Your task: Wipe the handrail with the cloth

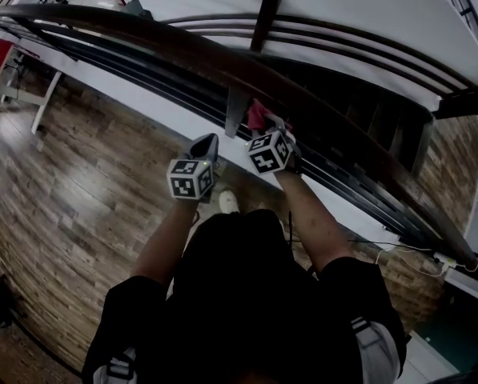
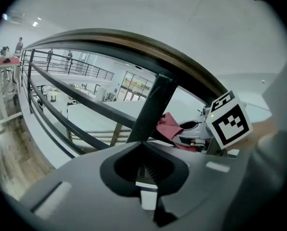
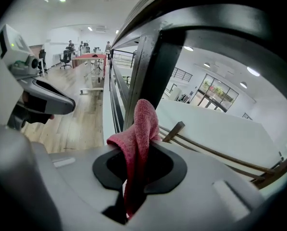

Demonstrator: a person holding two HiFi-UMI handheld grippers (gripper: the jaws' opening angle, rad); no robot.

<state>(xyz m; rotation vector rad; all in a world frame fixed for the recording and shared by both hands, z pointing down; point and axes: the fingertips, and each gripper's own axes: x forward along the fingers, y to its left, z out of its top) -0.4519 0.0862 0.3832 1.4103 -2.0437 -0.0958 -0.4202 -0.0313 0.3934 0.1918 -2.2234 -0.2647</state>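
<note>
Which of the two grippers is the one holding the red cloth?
The right gripper: the red cloth is pinched between its jaws. The left gripper has its jaws together with nothing between them.

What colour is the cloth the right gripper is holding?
The cloth is pinkish red, clearest in the right gripper view.

Dark curved handrail seen from above, red cloth held just under it by the right gripper, left gripper raised beside, wooden floor below.
</note>
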